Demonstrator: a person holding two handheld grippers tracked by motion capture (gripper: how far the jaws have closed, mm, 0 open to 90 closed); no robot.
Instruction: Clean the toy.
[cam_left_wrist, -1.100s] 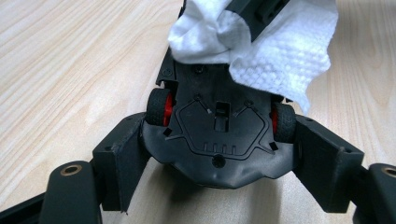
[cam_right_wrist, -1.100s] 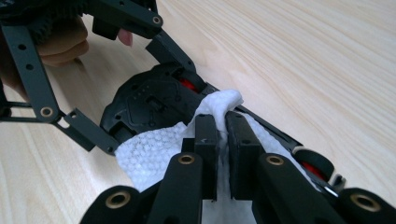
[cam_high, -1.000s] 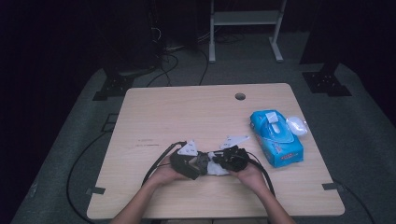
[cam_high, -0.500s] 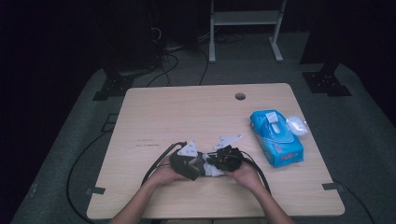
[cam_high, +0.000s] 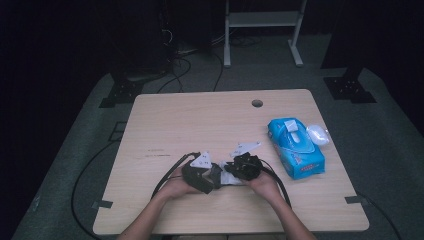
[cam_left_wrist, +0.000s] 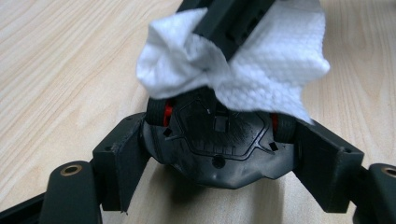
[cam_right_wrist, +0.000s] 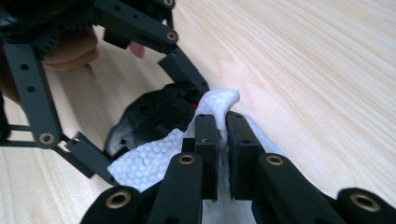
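Right hand-held gripper (cam_high: 231, 172) with white wipe (cam_left_wrist: 261, 70) unmoved, toy car (cam_left_wrist: 219, 140) still clamped

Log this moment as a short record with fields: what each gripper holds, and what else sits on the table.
left gripper: shut on black toy car, clamped from both sides
right gripper: shut on white wipe, pressed against the car
table: light wood
other items: blue wipes pack at the right, a small white object beside it
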